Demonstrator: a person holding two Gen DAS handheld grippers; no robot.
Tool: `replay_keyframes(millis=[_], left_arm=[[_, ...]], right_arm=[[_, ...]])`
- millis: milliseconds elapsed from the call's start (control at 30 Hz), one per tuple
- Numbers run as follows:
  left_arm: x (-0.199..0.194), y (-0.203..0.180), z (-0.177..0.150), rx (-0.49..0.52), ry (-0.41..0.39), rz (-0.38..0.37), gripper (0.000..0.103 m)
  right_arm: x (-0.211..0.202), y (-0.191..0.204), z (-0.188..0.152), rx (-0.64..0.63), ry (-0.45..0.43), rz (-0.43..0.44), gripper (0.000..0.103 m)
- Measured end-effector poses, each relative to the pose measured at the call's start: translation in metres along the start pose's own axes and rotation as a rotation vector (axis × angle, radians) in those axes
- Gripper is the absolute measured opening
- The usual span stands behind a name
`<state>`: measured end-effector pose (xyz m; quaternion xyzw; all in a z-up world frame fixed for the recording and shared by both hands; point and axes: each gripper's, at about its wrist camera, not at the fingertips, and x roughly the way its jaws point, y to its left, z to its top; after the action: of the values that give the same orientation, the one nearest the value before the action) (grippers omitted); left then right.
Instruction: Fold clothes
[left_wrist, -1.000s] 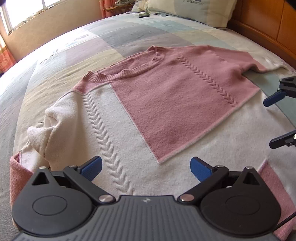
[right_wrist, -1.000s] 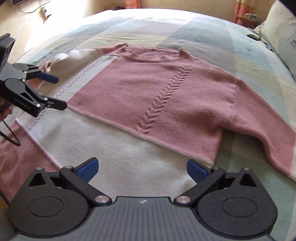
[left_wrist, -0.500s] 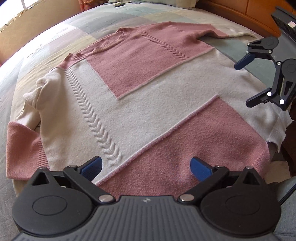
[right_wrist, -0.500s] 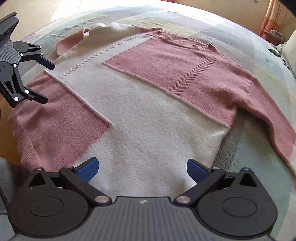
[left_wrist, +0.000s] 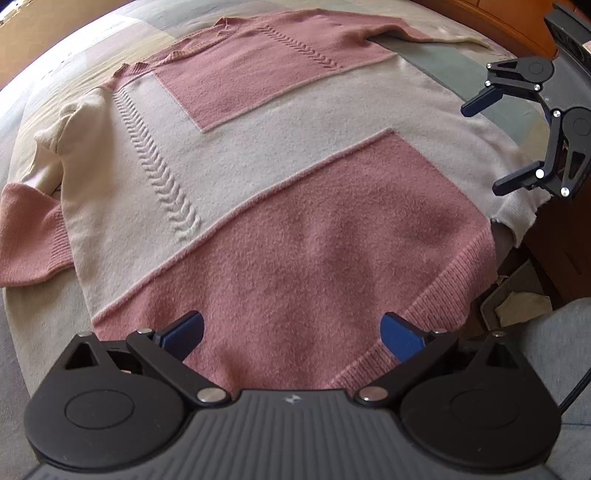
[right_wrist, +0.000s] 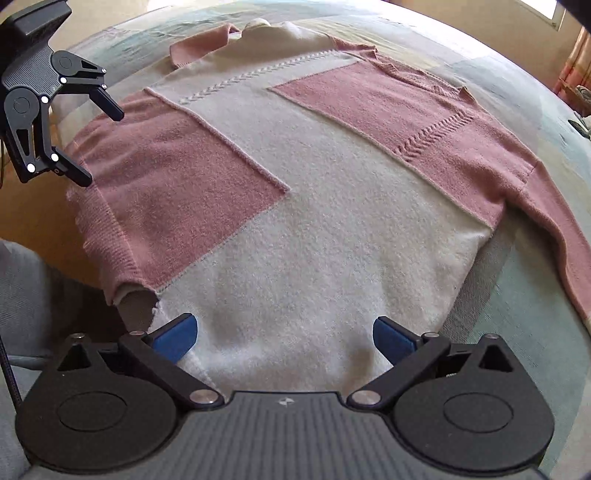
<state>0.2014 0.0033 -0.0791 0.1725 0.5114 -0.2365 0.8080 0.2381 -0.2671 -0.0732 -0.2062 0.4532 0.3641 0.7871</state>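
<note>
- The wide bed with a patchwork cover of pale green, cream and grey blocks (left_wrist: 436, 62) carries everything; its near edge falls away just in front of both cameras.
- A pink-and-cream block-patterned knitted sweater (left_wrist: 295, 155) lies spread flat, front up, across the bed. Its ribbed hem hangs a little over the near edge and its neckline points to the far side.
- The pink sleeve (right_wrist: 554, 229) runs out straight along the cover on the right wrist view's right side. The cream sleeve with a pink ribbed cuff (left_wrist: 29, 236) lies bunched and bent back beside the body on the left wrist view's left side.
- Two raised cable-knit lines run down the front, one on the cream panel (left_wrist: 162, 177) and one on the pink panel (right_wrist: 432, 136).
- The left hand-held gripper (left_wrist: 291, 334) hovers over the pink lower panel at the hem, its blue-padded fingers (left_wrist: 184, 332) wide apart, with nothing between them.
- The right hand-held gripper (right_wrist: 284, 338) hovers over the cream lower corner of the sweater, fingers equally spread and empty.
- A dark tray-like thing holding a crumpled pale scrap (left_wrist: 517, 299) sits below the bed's edge, too dim to identify.
- A small dark object (right_wrist: 580, 127) rests far off on the cover.
</note>
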Motion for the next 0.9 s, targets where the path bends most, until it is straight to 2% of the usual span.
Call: replay_keyframes(millis=[67,133,267,367,467,567,667,800,900], left_arm=[[0.01,-0.003,0.011,0.035,-0.031,0.01,0.101],[0.016,-0.005,0.014,0.046,-0.035,-0.003,0.102],[0.013,-0.002,0.0,0.005,0.015,-0.036,0.102],[0.004,-0.004,-0.007,0.036,0.042,-0.036,0.102],[-0.002,0.001,0.012,0.037,-0.005,0.01,0.102],[0.005,0.018,0.043,-0.021,-0.076,0.068,0.102],[0.024,0.038,0.072,-0.112,-0.113,0.119,0.102],[0.044,0.059,0.076,-0.268,-0.091,0.105,0.102],[0.039,0.064,0.064,-0.335,-0.094,0.096,0.102]], right_arm=[[0.006,0.01,0.012,-0.008,-0.052,0.022,0.103],[0.02,0.02,0.024,-0.018,-0.061,0.049,0.103],[0.027,0.039,0.012,-0.106,-0.056,0.059,0.103],[0.019,0.035,0.003,-0.109,-0.017,0.067,0.103],[0.013,0.028,0.004,-0.094,0.01,0.033,0.103],[0.012,0.011,0.019,-0.008,-0.034,-0.019,0.103],[0.023,-0.008,0.04,0.05,-0.083,-0.083,0.103],[0.044,-0.033,0.065,0.136,-0.109,-0.137,0.103],[0.057,-0.045,0.063,0.213,-0.058,-0.132,0.103]])
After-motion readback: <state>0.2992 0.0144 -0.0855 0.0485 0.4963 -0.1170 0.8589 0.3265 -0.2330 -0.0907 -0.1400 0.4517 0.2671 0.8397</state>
